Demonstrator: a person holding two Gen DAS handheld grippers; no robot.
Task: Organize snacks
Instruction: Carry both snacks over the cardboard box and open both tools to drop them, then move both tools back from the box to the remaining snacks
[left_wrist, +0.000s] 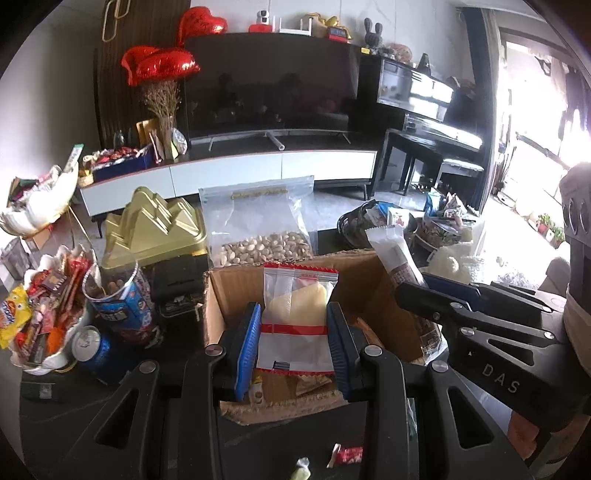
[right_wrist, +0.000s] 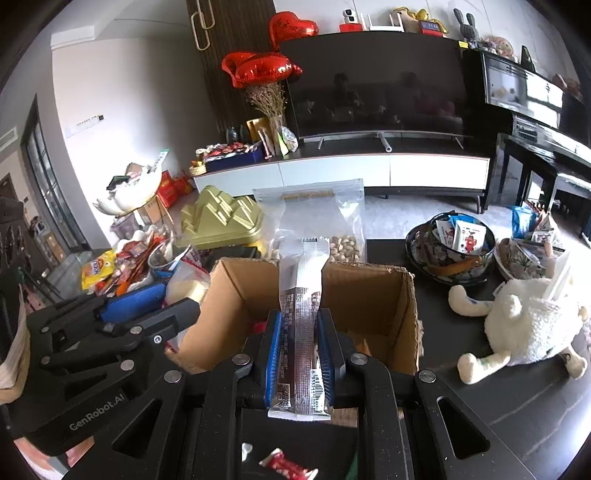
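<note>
Brown corrugated cardboard forms the open box (left_wrist: 369, 280) that stands in the middle of the dark worktop (right_wrist: 498, 406), and both snacks are held above its opening, probably so that they can be lowered into it as one sorted group. In the left wrist view, a clear packet with red edges (left_wrist: 297, 317) is pinched between the blue pads of the left hand-held gripper (left_wrist: 291, 347); the pale yellow contents lie in the upper half of the packet. The packet is held flat toward the camera, with its long axis running from 6 o'clock to 12 o'clock and its red zigzag top edge pointing away from the gripper. In the right wrist view, a long dark snack bar wrapper (right_wrist: 301, 332) is pressed between the pads of the right hand-held gripper (right_wrist: 300, 354), which is closed narrowly on it. Its long axis also runs from 6 to 12 o'clock: the barcode end is nearest the camera and the white crimped end points forward over the far wall of the box. A bag of pistachios (right_wrist: 347, 243) stands just behind the box at 12 o'clock, and a white plush toy (right_wrist: 524, 321) lies on the worktop at 3 o'clock. The grip near one end of each snack seems chosen to leave the free end able to enter the box first.
</note>
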